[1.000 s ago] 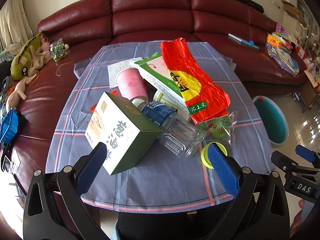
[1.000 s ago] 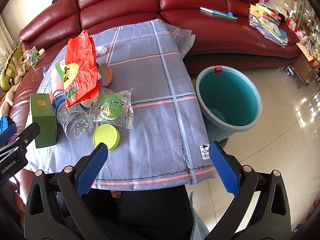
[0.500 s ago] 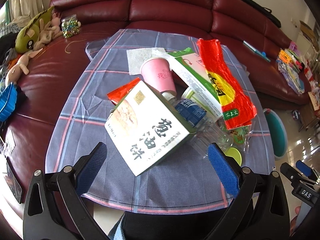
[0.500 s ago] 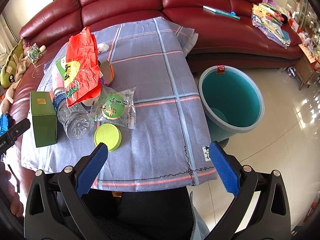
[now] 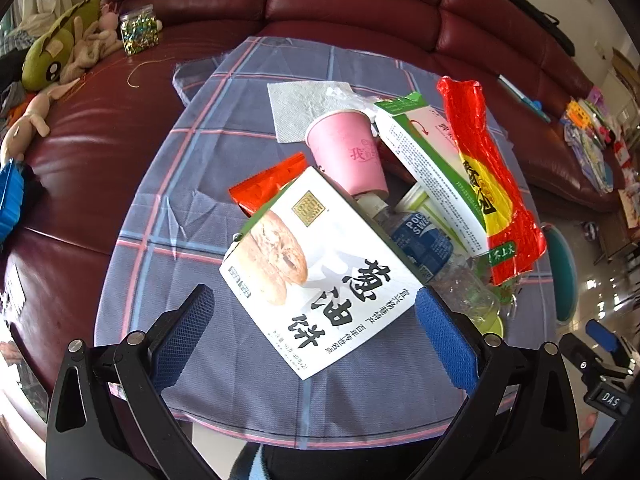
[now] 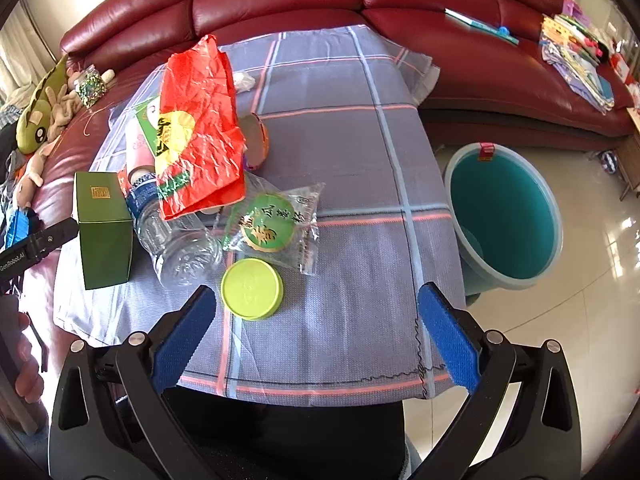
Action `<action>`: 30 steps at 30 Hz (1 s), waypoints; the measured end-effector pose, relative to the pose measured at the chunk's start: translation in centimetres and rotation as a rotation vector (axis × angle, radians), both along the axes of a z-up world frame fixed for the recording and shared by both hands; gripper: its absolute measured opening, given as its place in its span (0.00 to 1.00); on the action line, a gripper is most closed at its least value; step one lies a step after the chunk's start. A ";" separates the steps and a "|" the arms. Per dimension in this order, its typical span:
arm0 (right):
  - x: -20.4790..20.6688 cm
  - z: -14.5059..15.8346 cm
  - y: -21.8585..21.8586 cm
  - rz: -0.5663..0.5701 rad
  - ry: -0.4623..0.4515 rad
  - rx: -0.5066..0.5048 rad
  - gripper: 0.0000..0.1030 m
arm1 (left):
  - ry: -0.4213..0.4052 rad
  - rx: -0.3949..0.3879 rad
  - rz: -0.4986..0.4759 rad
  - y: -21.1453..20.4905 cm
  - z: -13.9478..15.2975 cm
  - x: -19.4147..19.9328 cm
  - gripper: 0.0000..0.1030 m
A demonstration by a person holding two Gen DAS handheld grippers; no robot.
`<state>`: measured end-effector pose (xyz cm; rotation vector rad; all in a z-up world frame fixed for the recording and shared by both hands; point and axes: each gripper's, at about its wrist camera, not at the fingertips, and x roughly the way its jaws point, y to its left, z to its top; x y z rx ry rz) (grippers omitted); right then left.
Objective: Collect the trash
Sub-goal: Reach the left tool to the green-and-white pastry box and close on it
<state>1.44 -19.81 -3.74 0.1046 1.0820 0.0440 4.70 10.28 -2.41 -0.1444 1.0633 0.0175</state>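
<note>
The left gripper (image 5: 312, 320) has its blue fingers spread wide, and the big cookie box (image 5: 320, 268) sits right between them, but the fingers are not touching it. The right gripper (image 6: 316, 328) is wide too and holds nothing; the round green lid (image 6: 252, 289) lies just in front of it on the checked cloth (image 6: 352, 152). The rest of the trash is one pile on the cloth: a clear water bottle (image 5: 432, 248) leans against the box, a pink paper cup (image 5: 348, 152) lies on its side behind it, and a red wrapper (image 5: 488, 184) rests on a long white and green box (image 5: 428, 160). The teal bin (image 6: 508, 216) stands on the floor beside the table, and looks empty. I think the box could slip, because it is tilted and looks wide for the fingers. If the box gets pulled out, the bottle may roll away, maybe off the edge. The cloth could get dragged too, and then the whole pile would slide.
</note>
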 end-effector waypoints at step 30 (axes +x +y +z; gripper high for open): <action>5.4 1.2 14.9 0.309 0.108 0.122 0.25 | -0.009 -0.111 -0.627 3.9 -2.8 5.5 0.97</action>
